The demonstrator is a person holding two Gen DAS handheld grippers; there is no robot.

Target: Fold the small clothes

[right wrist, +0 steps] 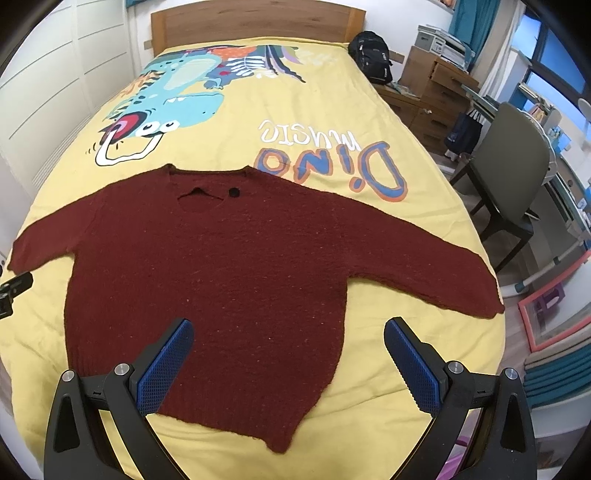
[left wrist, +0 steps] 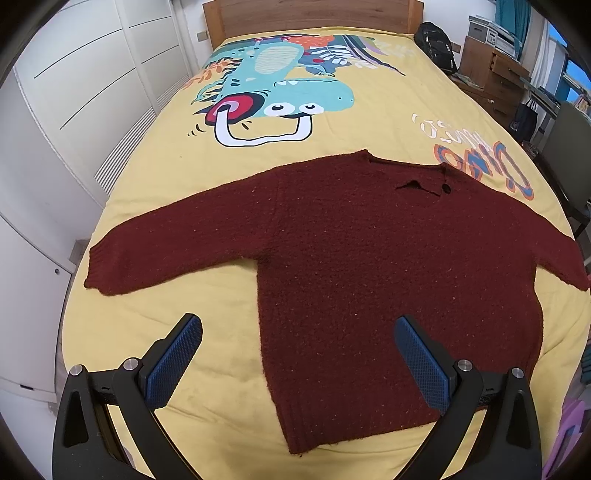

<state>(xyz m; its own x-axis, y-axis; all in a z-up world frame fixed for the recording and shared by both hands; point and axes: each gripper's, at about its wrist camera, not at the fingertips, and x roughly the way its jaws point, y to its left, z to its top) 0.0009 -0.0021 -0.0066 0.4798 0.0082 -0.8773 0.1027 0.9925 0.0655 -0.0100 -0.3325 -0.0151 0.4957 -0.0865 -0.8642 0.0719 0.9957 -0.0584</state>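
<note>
A dark red knitted sweater (left wrist: 369, 266) (right wrist: 221, 273) lies flat on the yellow bedspread (left wrist: 369, 122) (right wrist: 332, 110), both sleeves spread out sideways and the collar pointing toward the headboard. My left gripper (left wrist: 297, 325) hovers open above the sweater's lower left edge, with nothing between its blue pads (left wrist: 173, 363). Over the sweater's lower right part, my right gripper (right wrist: 288, 328) is also open and holds nothing. A small piece of the left gripper (right wrist: 13, 290) shows at the left border of the right wrist view.
The bed has a wooden headboard (right wrist: 255, 22) and a dinosaur print. White wardrobe doors (left wrist: 74, 92) run along the left. On the right stand a black backpack (right wrist: 371, 57), wooden drawers (right wrist: 432, 92), a grey chair (right wrist: 513, 166) and a desk.
</note>
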